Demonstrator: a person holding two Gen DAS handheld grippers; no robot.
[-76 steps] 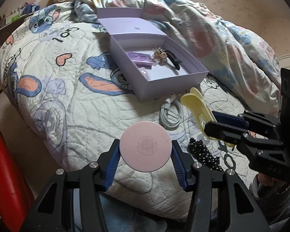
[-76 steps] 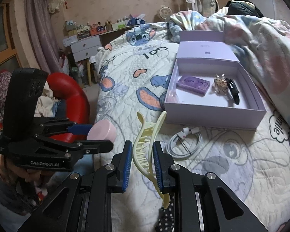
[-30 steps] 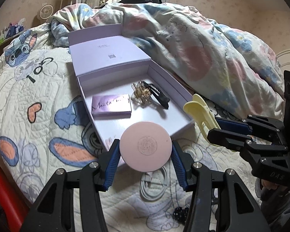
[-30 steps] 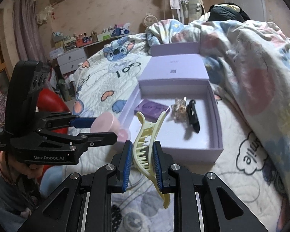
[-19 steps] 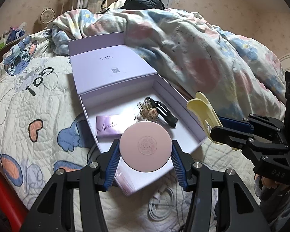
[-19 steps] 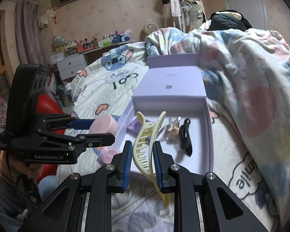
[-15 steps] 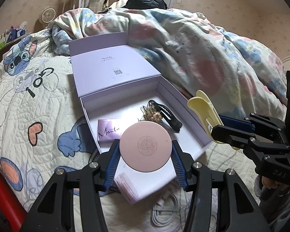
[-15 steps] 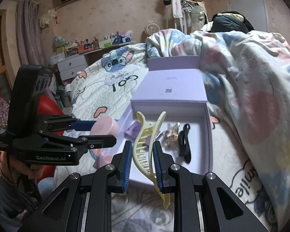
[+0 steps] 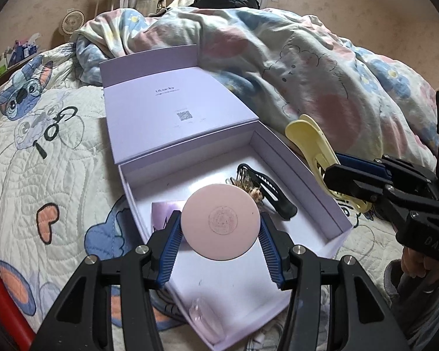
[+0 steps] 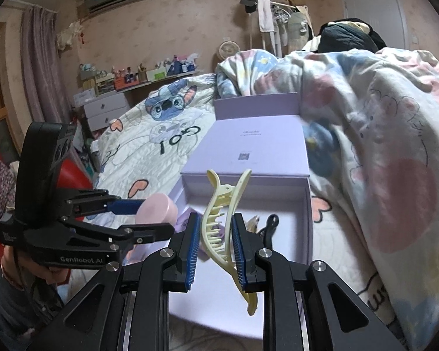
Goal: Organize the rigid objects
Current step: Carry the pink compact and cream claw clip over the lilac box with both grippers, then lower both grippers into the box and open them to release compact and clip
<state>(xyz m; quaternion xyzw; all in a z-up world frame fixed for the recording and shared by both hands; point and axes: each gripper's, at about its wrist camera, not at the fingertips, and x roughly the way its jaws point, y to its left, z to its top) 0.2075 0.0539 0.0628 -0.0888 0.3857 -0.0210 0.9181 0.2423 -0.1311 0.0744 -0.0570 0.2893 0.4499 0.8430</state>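
Two grippers: both loaded, both over the open box.
Left gripper (image 9: 221, 232): blue pads clenched on the rim of a round pink compact (image 9: 221, 221), flat lid facing the camera, one pad on each side.
Right gripper (image 10: 213, 245): pads clamped on a pale yellow claw hair clip (image 10: 222, 213); teeth between the fingers, hinge end sticking out past the fingertips, tail hanging back below them.
Lavender box (image 9: 313, 175): lies on the quilt (image 9: 44, 169), lid (image 9: 166, 108) folded back flat beyond it; interior sits directly under and ahead of both sets of fingers.
In the box: black hair clip (image 9: 270, 188) just right of the left fingertips, touching a gold-toned hair accessory (image 9: 243, 180); purple card (image 9: 164, 213) partly hidden behind the left finger.
Near corner of box: small clear item, too blurred to name.
Duvet (image 9: 307, 67): floral, bunched up beyond and right of the box.
Person: hand (image 10: 29, 266) on the left gripper's handle, seen in the right wrist view.
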